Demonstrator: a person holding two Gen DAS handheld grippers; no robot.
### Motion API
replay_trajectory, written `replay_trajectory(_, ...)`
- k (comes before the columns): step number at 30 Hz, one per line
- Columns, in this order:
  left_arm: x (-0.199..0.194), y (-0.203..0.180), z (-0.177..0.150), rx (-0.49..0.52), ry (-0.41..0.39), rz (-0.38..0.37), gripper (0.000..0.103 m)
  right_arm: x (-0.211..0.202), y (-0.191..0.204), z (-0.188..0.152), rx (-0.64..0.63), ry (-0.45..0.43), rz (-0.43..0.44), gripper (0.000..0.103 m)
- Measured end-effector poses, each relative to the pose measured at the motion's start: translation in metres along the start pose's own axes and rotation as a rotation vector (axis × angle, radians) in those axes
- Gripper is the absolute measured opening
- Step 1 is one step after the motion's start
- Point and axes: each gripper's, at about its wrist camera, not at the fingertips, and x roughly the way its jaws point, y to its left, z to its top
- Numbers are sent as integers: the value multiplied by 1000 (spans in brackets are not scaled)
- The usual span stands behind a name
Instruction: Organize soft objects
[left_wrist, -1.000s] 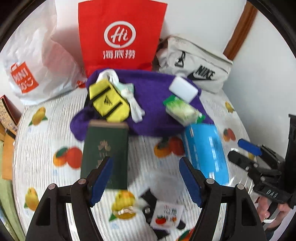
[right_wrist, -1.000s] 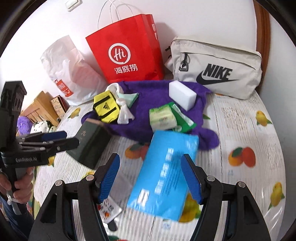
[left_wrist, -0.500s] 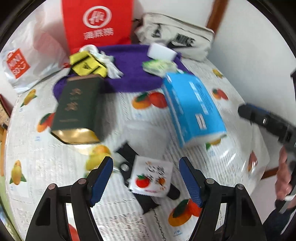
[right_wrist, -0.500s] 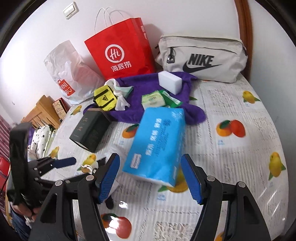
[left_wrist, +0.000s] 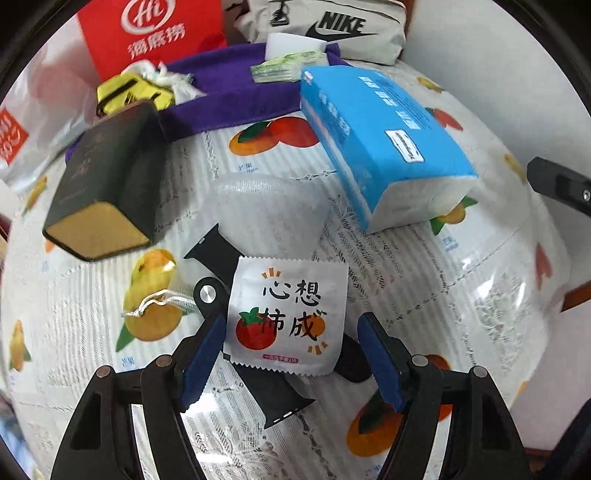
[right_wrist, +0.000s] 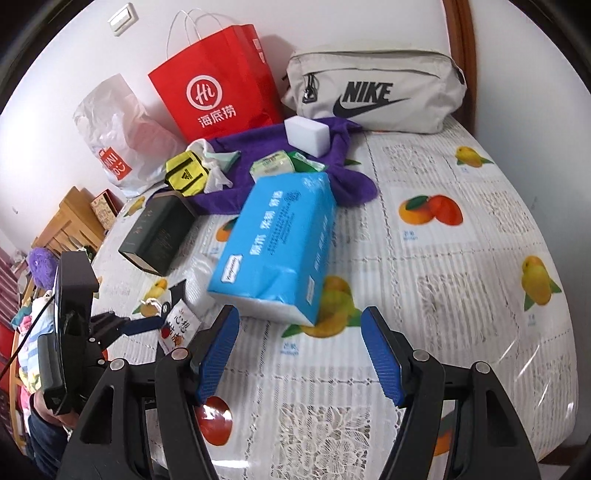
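Your left gripper (left_wrist: 291, 363) is spread wide and holds nothing. It hangs right over the small white packet (left_wrist: 286, 317), the one with the tomato picture. The packet lies flat on the tabletop (left_wrist: 424, 288), near the front edge, and it rests on top of a black strap (left_wrist: 273, 395). I think this packet is the thing you are going for now.

To do it well, come straight down so one finger lands on each side of the packet. The packet is thin and floppy, so go low, nearly to the cloth, before you squeeze. Squeeze softly. Try to pinch only the packet, not the strap under it. If the strap comes up too, let go and try again. Watch the little silver string (left_wrist: 159, 304) just beside it, so it does not get caught.

Your right gripper (right_wrist: 301, 354) is spread wide too, with nothing in it. It points at the blue tissue pack (right_wrist: 275, 240), which lies near the middle of the tabletop. That pack is soft, so grab it across its narrow side and do not crush it. Keep your two grippers apart so they do not bump.
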Motion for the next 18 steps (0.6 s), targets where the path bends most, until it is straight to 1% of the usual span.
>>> replay_trajectory(2, 2, -2, 1, 9, 4, 18, 72, 1, -3, -3, 1, 6, -3, 68)
replay_trajectory(4, 2, -1, 3, 2, 5, 19, 71, 2, -5, -3, 4, 9, -5, 68)
replay_trajectory(5, 2, -1, 4, 0, 5, 21, 69, 3, -7, -4, 8, 11, -5, 68)
replay_trajectory(6, 1, 0, 5, -1, 4, 28, 63, 3, -7, -4, 11, 11, -5, 68)
replay_trajectory(8, -1, 4, 7, -8, 5, 17, 61, 3, -8, -4, 11, 10, -2, 68)
replay_trajectory(11, -2, 9, 9, -18, 5, 1, 55, 3, -8, -4, 13, 8, -7, 68)
replay_trajectory(12, -4, 10, 9, -17, 3, 1, 51, 4, -8, -4, 16, 13, -3, 68)
replay_trajectory(13, -6, 12, 8, -18, -2, -8, 49, 5, -8, -4, 14, 19, 1, 68)
replay_trajectory(15, -10, 16, 8, -38, -6, -59, 45, 6, -7, -4, 5, 19, -6, 68)
replay_trajectory(16, -12, 19, 8, -52, -9, -86, 45, 6, -6, -4, 2, 20, -9, 68)
replay_trajectory(18, -14, 21, 7, -54, -19, -96, 44, 7, -5, -4, 4, 22, -2, 68)
